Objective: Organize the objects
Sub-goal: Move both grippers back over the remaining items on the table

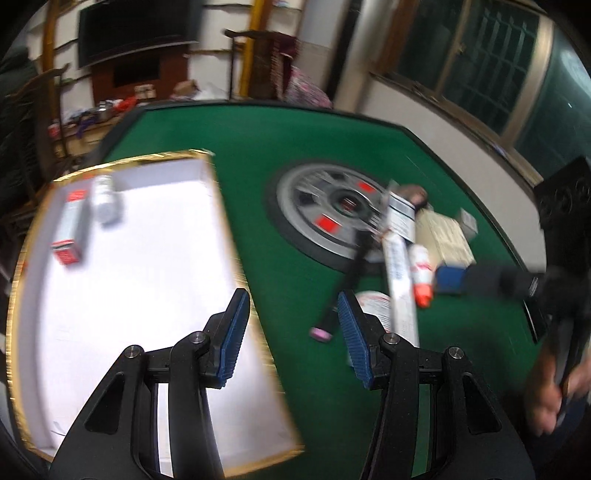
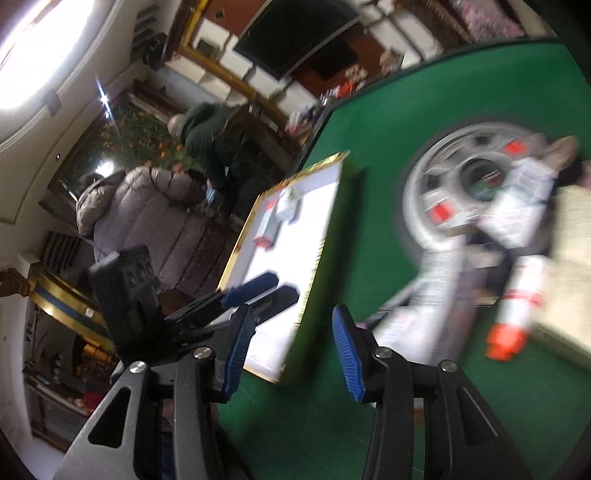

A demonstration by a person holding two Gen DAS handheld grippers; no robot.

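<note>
White bottle (image 1: 421,273), orange cap: lying right of tray (image 1: 207,236); light, slick; gripping mid-body. Both tools (image 1: 291,332) (image 2: 291,347) gaping, empty.

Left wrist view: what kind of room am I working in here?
Likely a home living room: a green-felt mahjong table with a central dice hub, a wall television, and wooden chairs.

Bare green felt (image 1: 295,236) lay open between gold-rimmed tray (image 1: 218,206) and grey hub (image 1: 332,210). Tray floor mostly free (red-capped box (image 1: 72,229), white bottle (image 1: 105,199) sat at far corner). Clutter of boxes, tubes (image 1: 402,266) blocked right side.
</note>
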